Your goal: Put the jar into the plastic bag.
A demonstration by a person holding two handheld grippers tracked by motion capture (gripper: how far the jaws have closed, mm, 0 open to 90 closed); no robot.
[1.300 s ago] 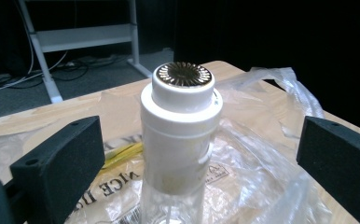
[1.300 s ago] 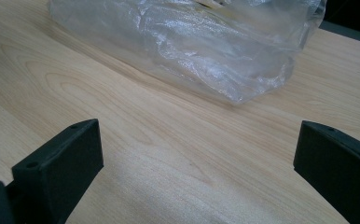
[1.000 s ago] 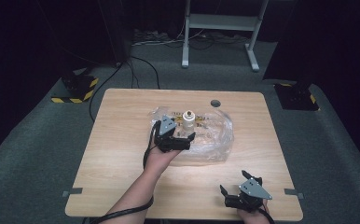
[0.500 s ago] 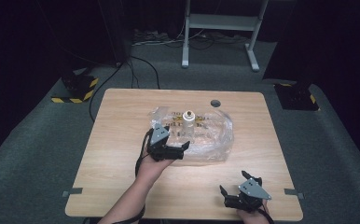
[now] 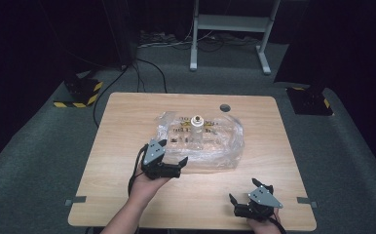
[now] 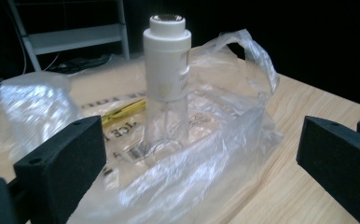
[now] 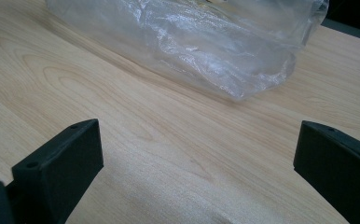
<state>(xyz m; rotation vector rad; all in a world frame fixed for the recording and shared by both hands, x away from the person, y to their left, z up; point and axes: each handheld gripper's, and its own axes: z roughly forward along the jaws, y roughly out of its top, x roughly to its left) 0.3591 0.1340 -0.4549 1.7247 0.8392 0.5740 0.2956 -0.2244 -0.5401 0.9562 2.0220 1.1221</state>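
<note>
I am working on the bottle point(image 6: 166, 79) that stands upright on the clear plastic bag point(image 5: 210, 141) in the middle of the desk point(image 5: 127, 122); it has a white cap and a see-through lower body, and the bag's film bunches up around its base. My left gripper point(image 5: 172, 157) sits at the near edge of the bag, on the near-left side of the bottle, with its jaws spread wide and nothing between them; in the left gripper view the bottle stands ahead of the gap, a little left of centre, and the jaws touch neither it nor, as far as I can tell, the film. To take the bottle well, I judge I should go in level and low enough to close on the firm white upper part, not on the loose film, and centre the bottle between the jaws first so it does not tip as one jaw reaches it ahead of the other. The crinkled bag could snag a jaw or drag the bottle over, so a slow, straight approach seems best. My right gripper point(image 5: 245, 201) rests near the front edge of the desk, well apart from the bottle on its near-right side; its jaws are also spread wide, over bare wood, holding nothing, with the bag's near edge ahead of them.
</note>
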